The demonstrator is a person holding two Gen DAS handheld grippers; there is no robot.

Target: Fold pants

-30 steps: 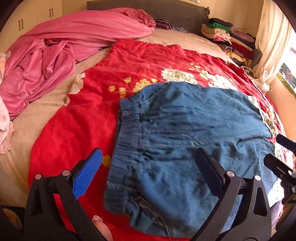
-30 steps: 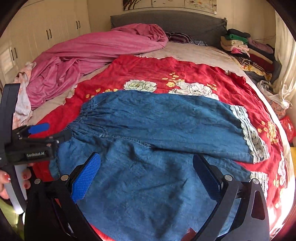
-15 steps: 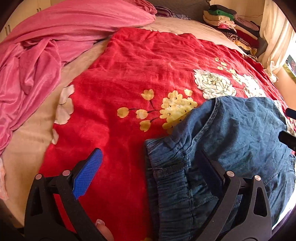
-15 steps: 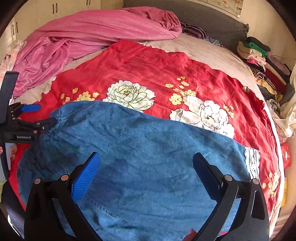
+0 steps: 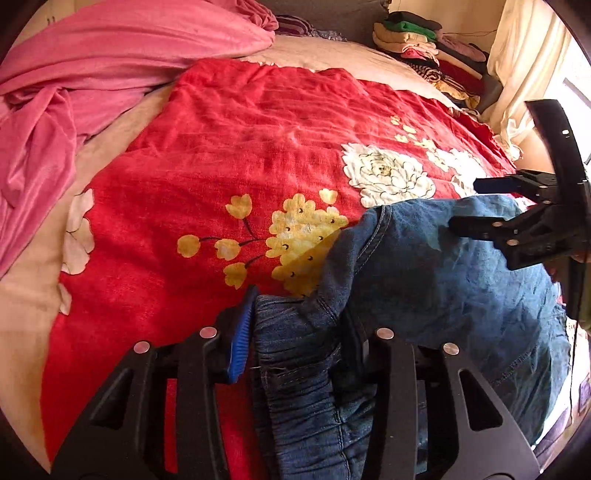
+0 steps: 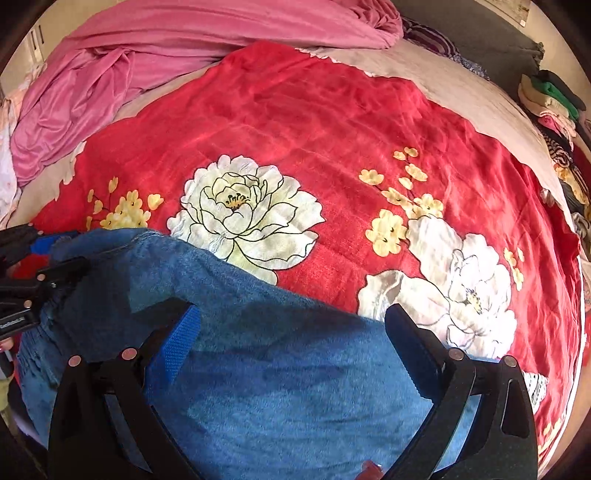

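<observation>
Blue denim pants (image 5: 424, 280) lie on a red flowered blanket (image 5: 240, 155) on a bed. My left gripper (image 5: 295, 332) is shut on the bunched elastic waistband (image 5: 295, 354) at the pants' near left corner. In the right wrist view the pants (image 6: 295, 369) fill the lower frame. My right gripper (image 6: 291, 332) is open, its fingers spread just above the denim, holding nothing. It also shows at the right of the left wrist view (image 5: 465, 206); the left gripper shows at the left edge of the right wrist view (image 6: 55, 254).
A crumpled pink sheet (image 5: 92, 74) lies at the back left of the bed. A stack of folded clothes (image 5: 424, 48) sits at the back right by a cream curtain (image 5: 517, 74). A grey headboard (image 6: 480, 33) is behind. The red blanket (image 6: 332, 110) stretches ahead.
My left gripper has closed on the waistband and lowered. Both grippers have moved forward and down, closer to the pants. The right gripper stays open.
</observation>
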